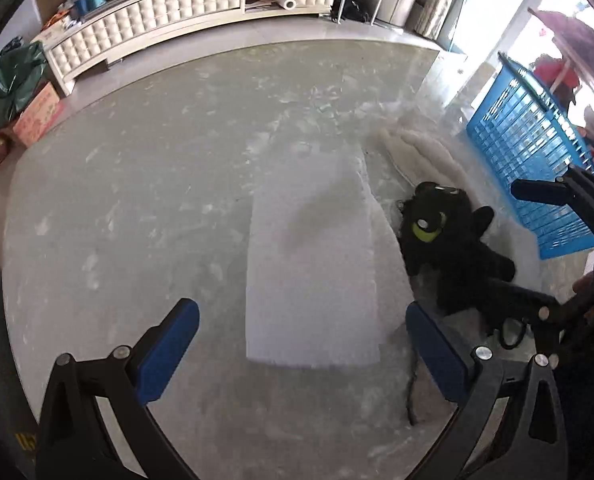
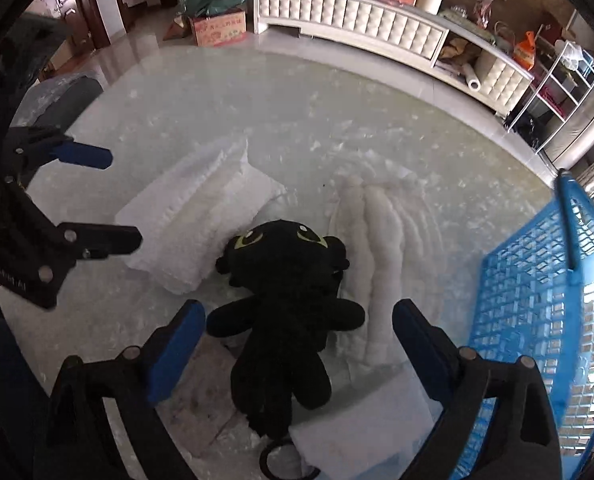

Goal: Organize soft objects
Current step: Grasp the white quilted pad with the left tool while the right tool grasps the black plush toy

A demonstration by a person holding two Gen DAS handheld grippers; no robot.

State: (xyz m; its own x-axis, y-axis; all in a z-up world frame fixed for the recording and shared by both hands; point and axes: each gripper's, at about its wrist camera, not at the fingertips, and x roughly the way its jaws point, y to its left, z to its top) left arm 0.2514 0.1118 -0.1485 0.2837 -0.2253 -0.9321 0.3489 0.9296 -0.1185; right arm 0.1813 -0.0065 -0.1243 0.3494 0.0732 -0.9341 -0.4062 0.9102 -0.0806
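Now both sets of fingers wide apart, holding nothing. Left gripper (image 1: 303,356) over the white pad (image 1: 313,260) mid-tabletop; right gripper (image 2: 299,350) astride the black plush (image 2: 285,300), not yet pinching, near the right edge by the basket (image 2: 537,300). Likely slips: catching only a limb, dragging the fluffy cloth (image 2: 381,248) beneath, snagging the plush's loop.

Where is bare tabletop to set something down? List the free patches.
Free: the wide stretch left of the white foam sheet, and the far side toward the table edge. Crowded: around the black plush, ribbed white pad and blue basket.
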